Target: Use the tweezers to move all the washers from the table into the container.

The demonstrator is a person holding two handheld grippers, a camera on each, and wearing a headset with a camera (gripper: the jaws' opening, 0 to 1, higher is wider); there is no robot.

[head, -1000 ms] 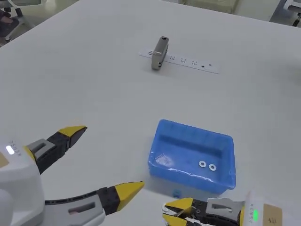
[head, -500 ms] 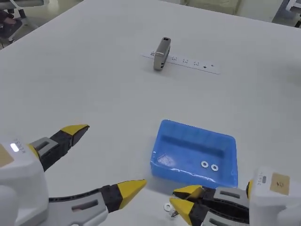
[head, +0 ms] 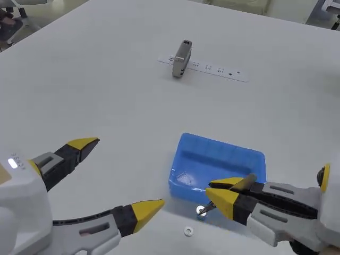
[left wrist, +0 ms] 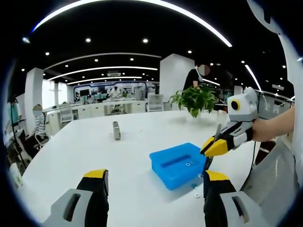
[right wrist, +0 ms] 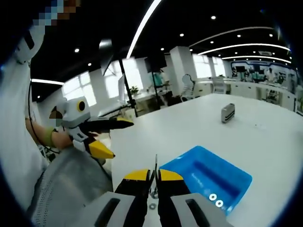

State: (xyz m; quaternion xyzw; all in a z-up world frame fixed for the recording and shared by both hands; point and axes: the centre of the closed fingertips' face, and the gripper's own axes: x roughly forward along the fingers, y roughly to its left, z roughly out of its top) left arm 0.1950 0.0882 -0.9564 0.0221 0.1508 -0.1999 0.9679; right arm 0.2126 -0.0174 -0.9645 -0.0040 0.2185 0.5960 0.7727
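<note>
My right gripper has its jaws clamped shut on the tweezers, whose tips meet a washer just beside the front wall of the blue container. A second washer lies on the white tabletop nearby. Two more washers sit inside the container. My left gripper hangs with jaws spread wide, holding nothing

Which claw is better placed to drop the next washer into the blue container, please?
Right. The right claw is shut on the tweezers, whose tips seem to hold a washer beside the blue container; the left claw is open, empty.
</note>
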